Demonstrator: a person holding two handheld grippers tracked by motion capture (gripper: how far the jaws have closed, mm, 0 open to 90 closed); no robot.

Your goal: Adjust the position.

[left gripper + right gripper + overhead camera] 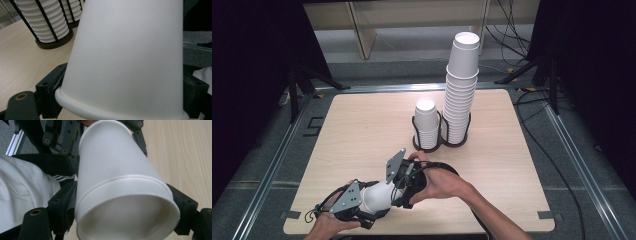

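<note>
A white paper cup [377,196] lies on its side in the air just above the table's near edge, between my two grippers. My left gripper [366,204] comes in from the lower left. Its black jaws sit against both sides of the cup [125,62] at the rolled rim [75,107], so the left gripper [120,100] is shut on it. My right gripper [400,187] meets it from the right. There the cup [117,165] points its other end at the camera, and the right gripper [120,217] is shut on that end, its jaws pressed to both sides.
At the table's middle back stand two black wire holders on dark bases: a short stack of white cups [427,125] and a tall leaning stack [461,85]. The short stack's holder [47,25] is close ahead in the left gripper view. The wooden table [362,130] has bare surface at left and right.
</note>
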